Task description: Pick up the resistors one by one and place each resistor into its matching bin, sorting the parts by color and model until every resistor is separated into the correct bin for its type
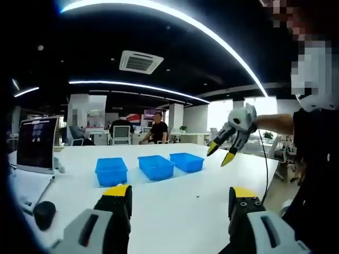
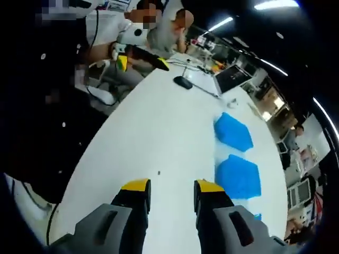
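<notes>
The resistors are too small to make out — only a dark speck (image 2: 158, 172) shows on the white table (image 1: 175, 203), centre of the right gripper view. Three blue bins (image 1: 150, 167) sit in a row at mid-frame, a laptop (image 1: 36, 144) at left, in an open-plan office. The left gripper (image 1: 179, 198) is spread wide over the table; the right gripper (image 1: 221, 154) hangs in the air with its jaws parted — both hold nothing.

3 bins (image 1: 155, 166) side by side on the table (image 1: 175, 206) — laptop (image 1: 37, 144) left.

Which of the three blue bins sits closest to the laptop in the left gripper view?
The leftmost blue bin, at the row's end towards the laptop; the other two sit farther right.
</notes>
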Demonstrator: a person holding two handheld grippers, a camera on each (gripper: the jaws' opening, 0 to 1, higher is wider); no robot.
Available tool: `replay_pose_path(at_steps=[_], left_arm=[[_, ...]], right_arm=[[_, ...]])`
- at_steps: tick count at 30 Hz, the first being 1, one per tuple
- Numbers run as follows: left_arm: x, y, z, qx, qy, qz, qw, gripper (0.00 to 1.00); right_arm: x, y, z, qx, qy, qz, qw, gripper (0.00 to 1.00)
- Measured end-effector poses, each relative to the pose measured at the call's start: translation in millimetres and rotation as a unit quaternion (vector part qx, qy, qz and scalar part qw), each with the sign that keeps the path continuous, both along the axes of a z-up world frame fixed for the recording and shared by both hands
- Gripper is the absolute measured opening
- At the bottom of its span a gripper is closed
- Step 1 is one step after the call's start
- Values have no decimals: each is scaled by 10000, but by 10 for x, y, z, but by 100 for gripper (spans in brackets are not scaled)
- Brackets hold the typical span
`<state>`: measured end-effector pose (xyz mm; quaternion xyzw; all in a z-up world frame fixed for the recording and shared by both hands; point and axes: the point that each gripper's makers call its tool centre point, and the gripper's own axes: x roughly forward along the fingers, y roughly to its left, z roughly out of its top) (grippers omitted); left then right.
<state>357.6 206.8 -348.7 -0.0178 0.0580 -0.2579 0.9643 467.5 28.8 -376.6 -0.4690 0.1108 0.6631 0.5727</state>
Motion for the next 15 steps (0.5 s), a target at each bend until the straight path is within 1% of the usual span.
replay_pose_path(at_steps=[3,5,6,7,11,14,15], left_arm=[[-23,-2,-1,-5,8,14,10000,75],[-42,5,-3,-10,15,32,10000,75],[-49,15,-4,-20,19,46,10000,75],[-57,25,-7,-18,26,61,10000,75],[-89,62,-5,-22,33,126,9999,75],[-105,75,-10,-19,39,155,9999,75],[-111,79,-14,-22,43,163,9999,75]], right_arm=[[-13,108,-108,-301,-52,398,9987,35],[-43,188,-211,-569,-88,712,9958,35],[-53,210,-242,-645,-95,796,9947,35],[-66,248,-300,-789,-119,968,9921,35],[-53,322,-452,-1177,-202,1364,9834,35],[-44,387,-554,-1373,-221,1593,9774,35],[-46,409,-602,-1469,-232,1713,9739,35]])
